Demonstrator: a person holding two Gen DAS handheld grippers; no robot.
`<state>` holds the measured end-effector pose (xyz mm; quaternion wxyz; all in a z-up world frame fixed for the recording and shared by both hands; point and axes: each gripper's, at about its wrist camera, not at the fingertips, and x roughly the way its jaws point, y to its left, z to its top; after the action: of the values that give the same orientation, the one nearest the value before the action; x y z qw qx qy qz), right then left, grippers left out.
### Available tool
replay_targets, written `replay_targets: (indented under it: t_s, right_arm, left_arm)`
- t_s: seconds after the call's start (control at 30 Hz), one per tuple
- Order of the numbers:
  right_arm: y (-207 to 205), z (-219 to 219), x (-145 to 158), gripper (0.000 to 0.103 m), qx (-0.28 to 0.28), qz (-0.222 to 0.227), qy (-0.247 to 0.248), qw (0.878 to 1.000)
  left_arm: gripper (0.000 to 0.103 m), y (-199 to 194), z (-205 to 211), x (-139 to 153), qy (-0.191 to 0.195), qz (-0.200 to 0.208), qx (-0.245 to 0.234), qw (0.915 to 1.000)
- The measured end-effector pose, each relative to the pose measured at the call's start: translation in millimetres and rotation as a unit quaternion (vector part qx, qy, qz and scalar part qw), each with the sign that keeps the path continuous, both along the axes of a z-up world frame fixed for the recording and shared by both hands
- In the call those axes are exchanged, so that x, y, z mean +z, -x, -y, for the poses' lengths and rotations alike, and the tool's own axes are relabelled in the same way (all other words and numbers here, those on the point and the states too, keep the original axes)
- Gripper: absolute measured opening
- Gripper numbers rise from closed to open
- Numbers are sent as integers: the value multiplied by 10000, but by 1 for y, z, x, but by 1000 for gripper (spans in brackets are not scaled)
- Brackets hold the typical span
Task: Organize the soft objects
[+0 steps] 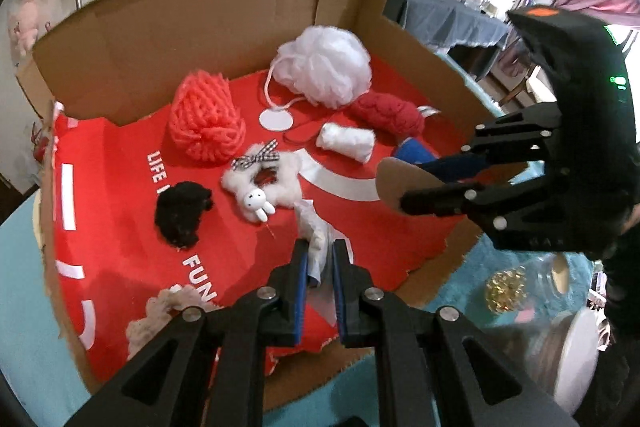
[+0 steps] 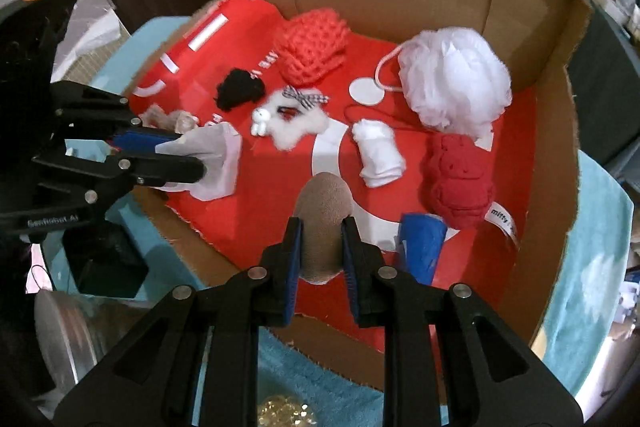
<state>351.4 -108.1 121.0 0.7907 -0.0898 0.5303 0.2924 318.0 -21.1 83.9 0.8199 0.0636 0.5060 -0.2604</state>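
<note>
While both tools hang over the near edge of the cardboard box (image 2: 552, 155), each is pinching a soft item. The left tool (image 1: 320, 263) is pressed onto a thin white cloth pouch (image 1: 316, 231), which sticks out forward from between its blue-padded fingers (image 1: 301, 267); in the right wrist view the same pouch (image 2: 216, 159) hangs just above the red printed cloth (image 2: 264, 187) lining the box floor. The right tool (image 2: 322, 247) is clamped on a tan rounded sponge-like pad (image 2: 326, 211), whose upper end stands clear of the fingertips. Beyond the tools, lying on the red cloth: coral chunky-knit yarn piece (image 1: 206, 125), white mesh bath pouf (image 1: 326, 67) with cord, dark red knit bundle (image 1: 386, 113), rolled white cloth (image 1: 346, 141), black fuzzy piece (image 1: 182, 213), white fluffy rabbit charm with checked bow (image 1: 260, 183). A blue item (image 2: 422, 247) lies just right of the right tool, touching the red bundle.
</note>
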Motion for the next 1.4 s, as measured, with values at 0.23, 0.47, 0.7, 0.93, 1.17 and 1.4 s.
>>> replay_targets:
  t_s: [0.23,0.47,0.7,0.93,1.17,1.4]
  right_arm:
    - [-9,-9,-15,20,-6,-198,316,9993]
    - [-10,-13,-25,25,-14,-231,638,9977]
    - [-12,-10,-22,56,-98,-55,643,9979]
    - [-14,-2,-8,61,-447,55,587,9973]
    - [-9,16,9,74,-1124,123,475,9924]
    - [9,30,10,78,-1858,103,314,9820]
  left_arm:
    - [12,-14,6,-19,-274,-277,62,9992]
    - [28,-17,1,-24,-344,-349,162,9987]
    - [49,-15,-5,-18,-303,-282,266,9988]
    - [80,-8,-24,0,-72,-55,717,9974]
    - [97,8,-37,15,-55,243,1323,9909]
    - [101,18,-27,13,-419,437,1660,9843]
